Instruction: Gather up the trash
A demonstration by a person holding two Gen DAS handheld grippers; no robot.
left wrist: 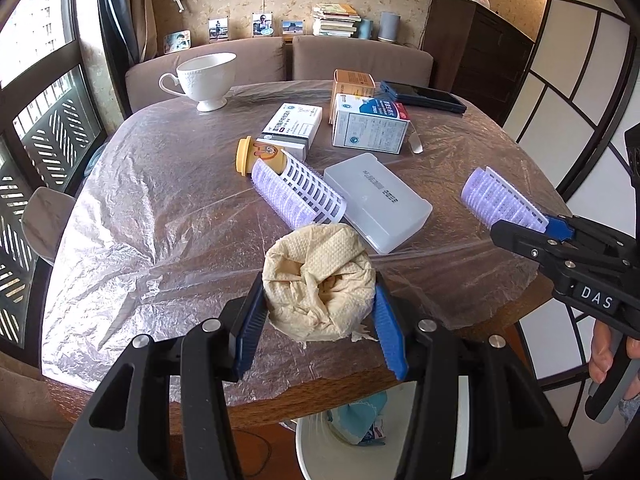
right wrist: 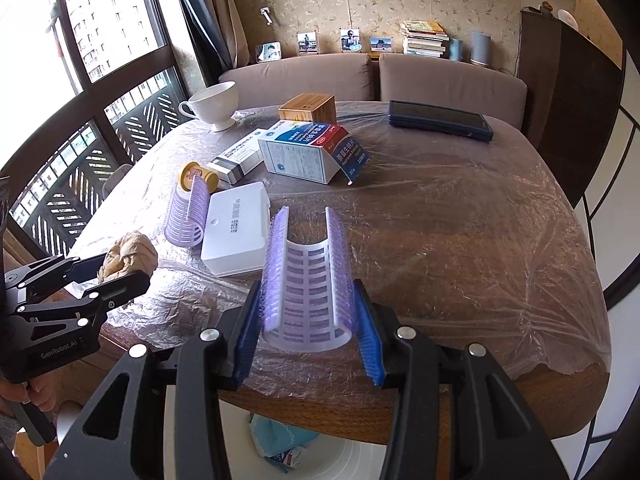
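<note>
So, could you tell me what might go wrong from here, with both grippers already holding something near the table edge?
1. The left gripper pinches the crumpled tissue only at its sides; soft paper could slip out before reaching the white bin below.
2. The right gripper clamps an open purple hair roller, which might flex and pop free.
3. The plastic table cover lies loose and could snag on a finger.

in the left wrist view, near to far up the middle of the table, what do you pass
crumpled beige paper towel wad in the left gripper → purple half-cylinder hair roller → yellow-capped small bottle → flat white medicine box → white footed teacup
</note>
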